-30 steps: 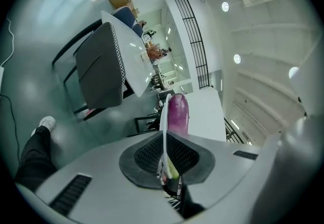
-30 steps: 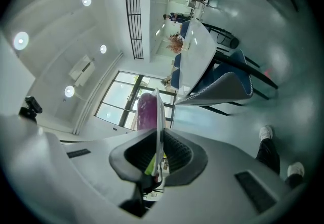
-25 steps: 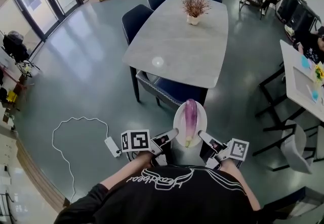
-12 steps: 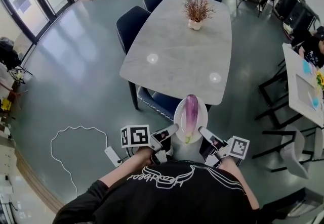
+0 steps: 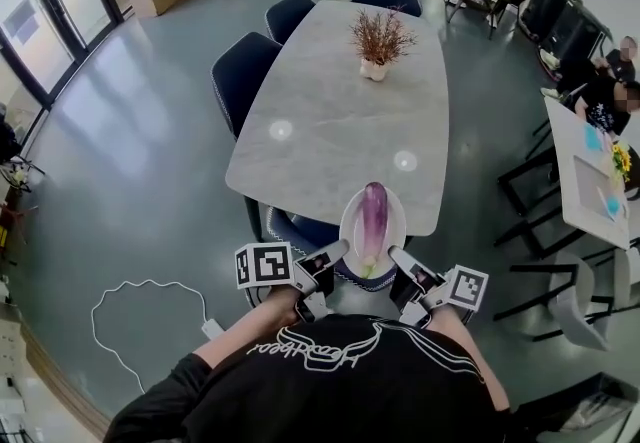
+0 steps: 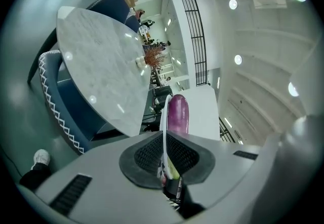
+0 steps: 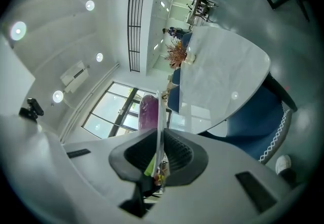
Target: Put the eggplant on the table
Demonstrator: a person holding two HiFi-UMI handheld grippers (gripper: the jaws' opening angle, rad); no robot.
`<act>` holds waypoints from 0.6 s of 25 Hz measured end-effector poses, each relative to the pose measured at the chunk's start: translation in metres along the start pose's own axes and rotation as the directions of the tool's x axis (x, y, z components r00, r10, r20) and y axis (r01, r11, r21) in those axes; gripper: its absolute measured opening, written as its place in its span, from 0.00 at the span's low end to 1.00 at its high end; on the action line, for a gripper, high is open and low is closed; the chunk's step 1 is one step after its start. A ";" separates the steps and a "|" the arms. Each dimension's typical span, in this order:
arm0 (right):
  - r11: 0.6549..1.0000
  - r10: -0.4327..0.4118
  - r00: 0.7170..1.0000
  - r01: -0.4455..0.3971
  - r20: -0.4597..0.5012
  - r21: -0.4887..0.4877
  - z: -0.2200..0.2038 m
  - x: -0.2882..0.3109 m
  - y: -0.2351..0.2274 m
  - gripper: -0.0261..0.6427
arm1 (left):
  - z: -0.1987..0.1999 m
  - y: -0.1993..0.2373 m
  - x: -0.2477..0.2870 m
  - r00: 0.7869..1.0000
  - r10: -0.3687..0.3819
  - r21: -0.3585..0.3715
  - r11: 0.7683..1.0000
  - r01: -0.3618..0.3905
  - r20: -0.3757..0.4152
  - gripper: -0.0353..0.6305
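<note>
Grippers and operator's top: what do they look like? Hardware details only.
The left gripper and right gripper match. Both have light grey bodies, and each carries a white cube with black square markers. The jaws have black ribbed pads. The person wears a black top with white script lettering.

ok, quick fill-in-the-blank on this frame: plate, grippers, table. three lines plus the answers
1. The white round plate carries one long purple ____.
2. Neither the left gripper nor the right gripper is open: both are ____ on the plate's rim.
3. The padded chairs along the grey oval table are dark ____.

Missing words: eggplant; shut; blue.
</note>
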State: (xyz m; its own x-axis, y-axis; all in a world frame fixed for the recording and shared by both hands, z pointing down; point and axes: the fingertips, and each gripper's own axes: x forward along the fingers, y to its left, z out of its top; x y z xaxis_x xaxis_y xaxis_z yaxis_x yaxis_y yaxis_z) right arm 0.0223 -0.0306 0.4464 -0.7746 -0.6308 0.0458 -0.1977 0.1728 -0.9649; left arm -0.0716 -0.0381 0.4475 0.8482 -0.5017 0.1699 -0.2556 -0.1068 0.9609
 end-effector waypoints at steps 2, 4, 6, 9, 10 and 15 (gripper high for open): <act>1.000 -0.011 1.000 0.011 0.005 -0.018 0.007 0.006 0.000 0.09 | 0.008 0.001 0.004 1.000 0.005 0.015 1.000 -0.005 0.001 0.09; 0.999 -0.020 1.000 0.020 0.012 -0.035 0.013 0.011 0.001 0.09 | 0.014 0.001 0.007 1.000 0.007 0.025 1.000 -0.007 0.001 0.09; 0.998 -0.028 0.999 0.029 0.026 -0.051 0.021 0.015 0.000 0.09 | 0.021 0.002 0.012 1.000 0.008 0.028 1.000 -0.008 0.001 0.09; 0.998 -0.028 0.999 0.030 0.043 -0.063 0.033 0.021 -0.002 0.09 | 0.032 0.000 0.022 1.000 0.022 0.051 0.998 -0.022 0.004 0.09; 0.997 -0.028 0.999 0.031 0.045 -0.065 0.037 0.022 -0.003 0.09 | 0.036 0.000 0.026 1.000 0.027 0.061 0.998 -0.028 0.004 0.09; 0.999 -0.013 0.998 0.015 0.055 -0.038 0.055 0.030 -0.010 0.09 | 0.050 0.003 0.043 0.999 0.054 0.082 0.995 -0.054 -0.001 0.09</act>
State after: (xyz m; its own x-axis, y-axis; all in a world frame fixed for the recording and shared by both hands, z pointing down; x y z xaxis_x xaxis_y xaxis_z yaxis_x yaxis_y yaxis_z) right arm 0.0338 -0.0932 0.4433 -0.7375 -0.6739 0.0439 -0.2319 0.1916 -0.9537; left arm -0.0592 -0.1030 0.4468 0.8334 -0.5063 0.2217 -0.3381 -0.1496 0.9291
